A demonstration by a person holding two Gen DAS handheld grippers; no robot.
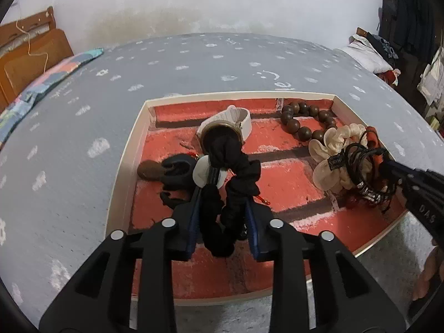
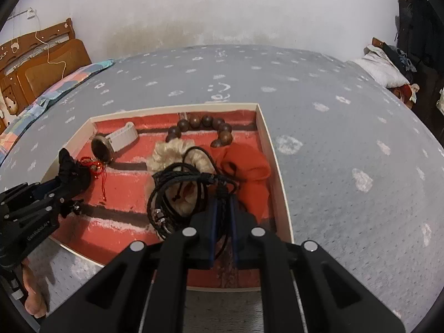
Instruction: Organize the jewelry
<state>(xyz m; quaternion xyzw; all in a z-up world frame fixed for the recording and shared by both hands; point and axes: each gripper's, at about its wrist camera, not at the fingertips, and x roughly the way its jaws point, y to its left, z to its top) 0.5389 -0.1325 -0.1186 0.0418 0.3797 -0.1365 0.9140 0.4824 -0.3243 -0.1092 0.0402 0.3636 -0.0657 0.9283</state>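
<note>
Left wrist view
- Left gripper point(image 1: 222, 191): lower centre of the frame, its blue-padded fingers clamped on a black scrunchie point(image 1: 236, 172) that bunches between them and rises past the tips.
- Tray point(image 1: 125, 166): shallow white-rimmed box with a red brick-pattern floor, filling the middle of the frame on a grey spotted bedspread point(image 1: 83, 97).
- Watch point(image 1: 224, 127): white strap and round dark face, upper centre of the tray, just behind the held scrunchie.
- Left side of the tray: a small brown oval piece point(image 1: 149, 168) touching a dark ring-shaped item point(image 1: 177, 166); what they are is unclear.
- Wooden bead bracelet point(image 1: 302, 122): upper right of the tray, by the far wall.
- Cream scrunchie point(image 1: 330, 149): right side, just below the beads, under a bundle of black cords point(image 1: 360, 163).
- Right gripper point(image 1: 388, 166): enters from the right edge, its tip at the cords.

Right wrist view
- Right gripper point(image 2: 223, 194): lower centre, fingers nearly together, pinching the black cords point(image 2: 177, 183), which loop out to the left over the cream scrunchie point(image 2: 172, 149).
- Red cloth item point(image 2: 247, 166): right side of the tray point(image 2: 273, 152), touching its right wall.
- Bead bracelet point(image 2: 202, 127): upper centre, along the far wall.
- Watch point(image 2: 116, 141): upper left of the tray.
- Left gripper point(image 2: 66, 183): left edge, holding the black scrunchie point(image 2: 72, 169); a thin red string point(image 2: 97, 169) lies just beside it.
</note>
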